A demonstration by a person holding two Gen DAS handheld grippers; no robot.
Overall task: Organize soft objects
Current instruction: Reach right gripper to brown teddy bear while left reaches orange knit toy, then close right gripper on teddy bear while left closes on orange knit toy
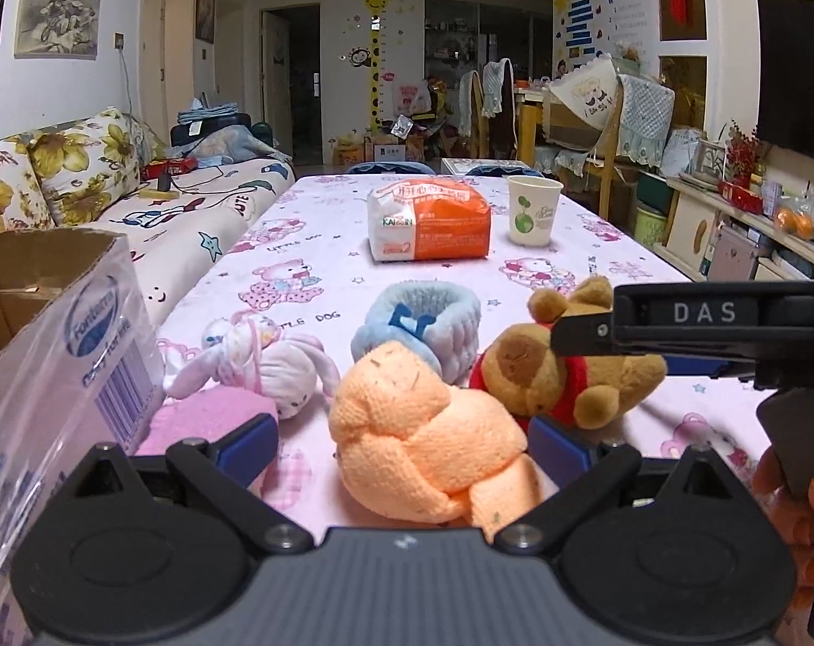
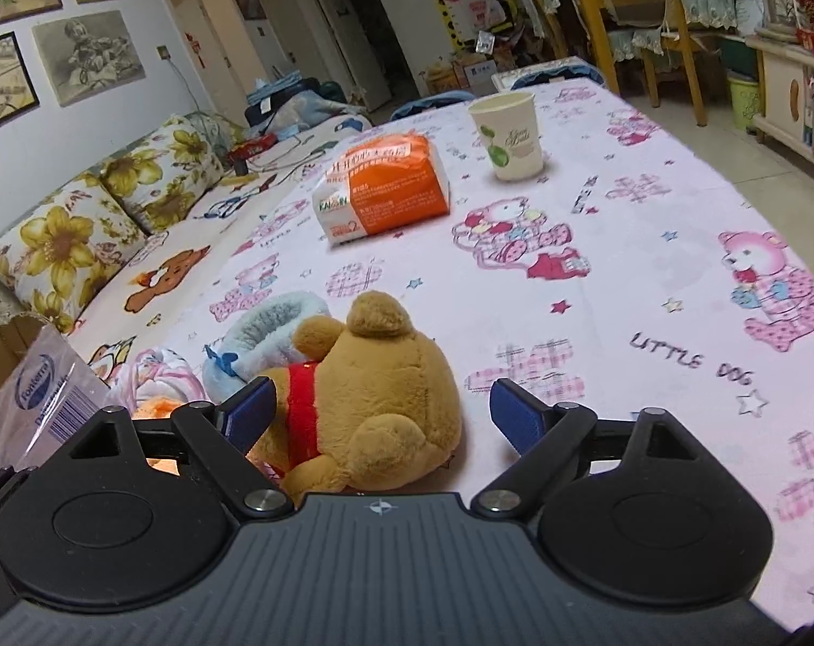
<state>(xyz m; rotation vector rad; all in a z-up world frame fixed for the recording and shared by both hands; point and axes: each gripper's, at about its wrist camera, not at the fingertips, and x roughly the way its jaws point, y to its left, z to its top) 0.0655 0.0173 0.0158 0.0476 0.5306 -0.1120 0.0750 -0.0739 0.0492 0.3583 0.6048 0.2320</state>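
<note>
An orange knitted toy (image 1: 428, 441) lies on the table between the open fingers of my left gripper (image 1: 401, 441). Behind it sit a pale blue knitted ring (image 1: 423, 323), a white and pink rabbit toy (image 1: 267, 360), a pink sponge-like pad (image 1: 213, 420) and a brown bear in a red shirt (image 1: 558, 371). My right gripper (image 2: 380, 414) is open around the bear (image 2: 374, 398), which lies between its blue pads; that gripper shows at the right of the left wrist view (image 1: 692, 323). The blue ring (image 2: 267, 334) lies left of the bear.
A cardboard box (image 1: 25, 280) with a plastic-covered side stands at the left table edge (image 2: 35, 382). An orange tissue pack (image 1: 434, 220) and a paper cup (image 1: 533, 210) stand farther back on the pink cartoon tablecloth (image 2: 622, 280). A sofa (image 1: 191, 215) runs along the left.
</note>
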